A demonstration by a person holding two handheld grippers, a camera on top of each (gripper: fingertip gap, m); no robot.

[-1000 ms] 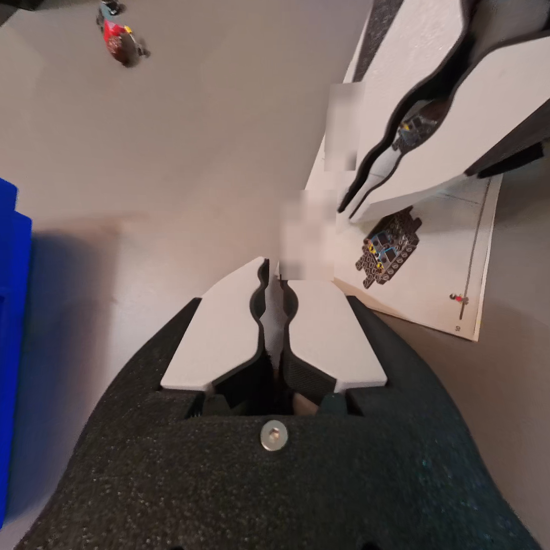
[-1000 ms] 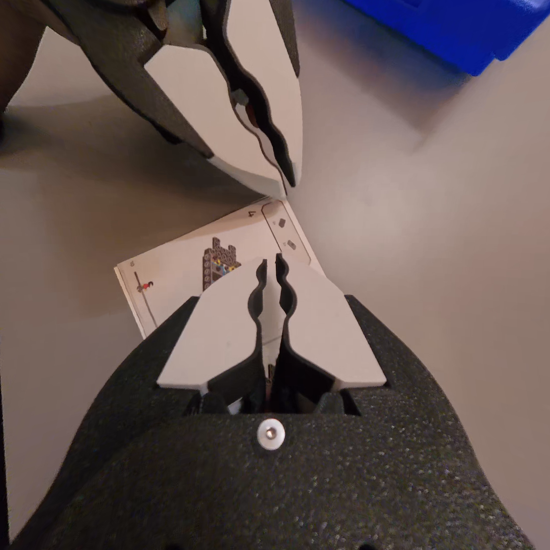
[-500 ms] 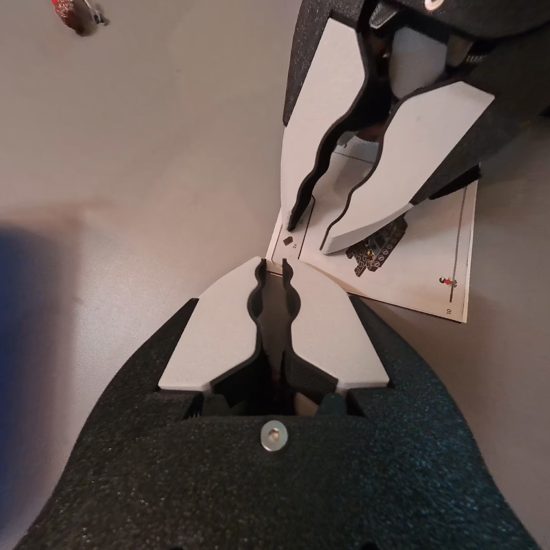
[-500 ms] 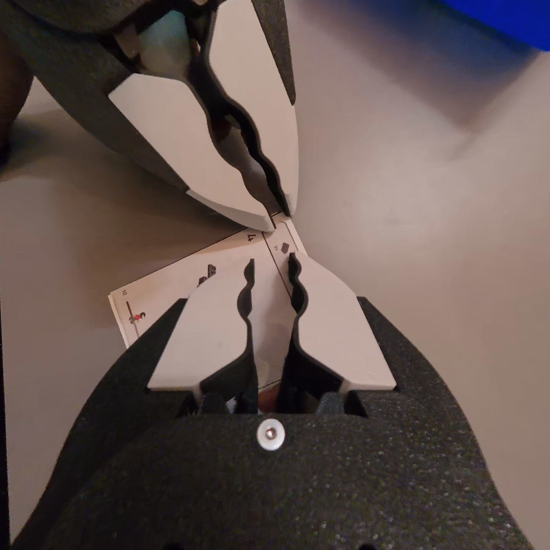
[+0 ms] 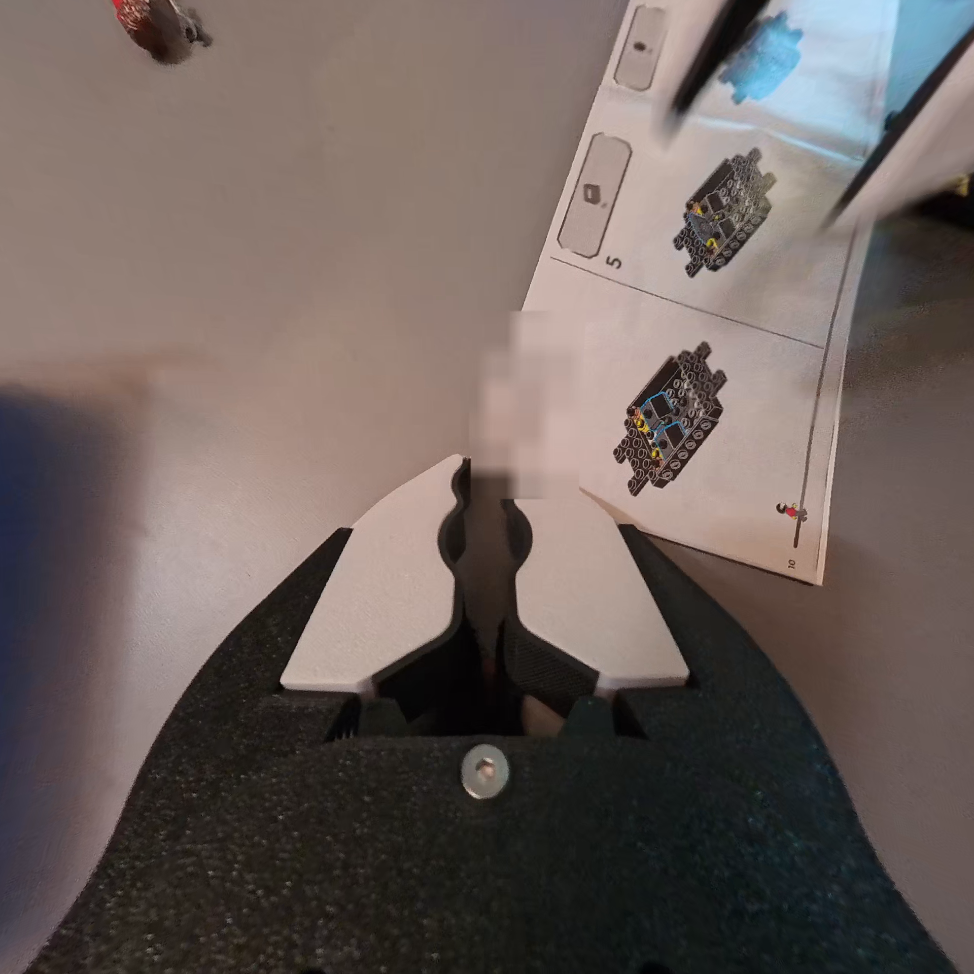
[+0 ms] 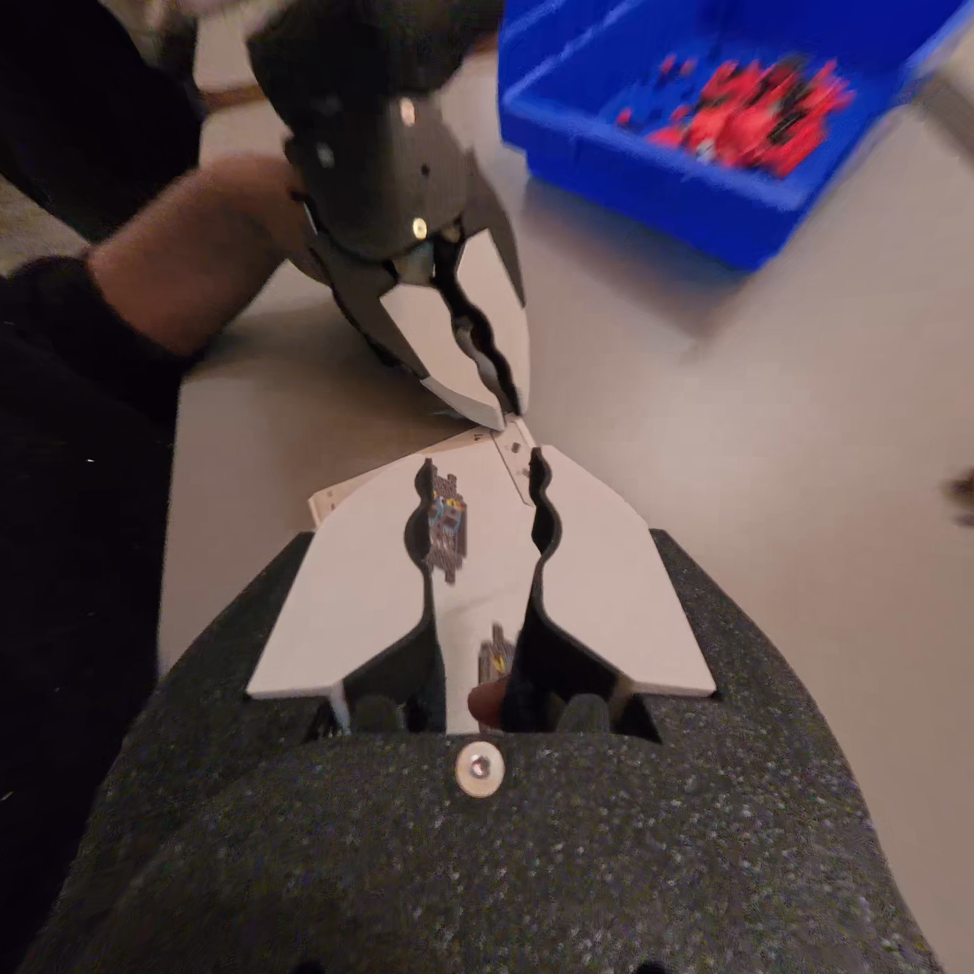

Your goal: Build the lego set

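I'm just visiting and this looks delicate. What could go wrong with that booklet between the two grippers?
1. The left gripper seems to pinch only the very corner of the white paper instruction booklet. With so little paper in its tips, the corner might slip out or tear.
2. The right gripper hangs open right over the page. If it pushes down or closes carelessly, it might crease the paper.
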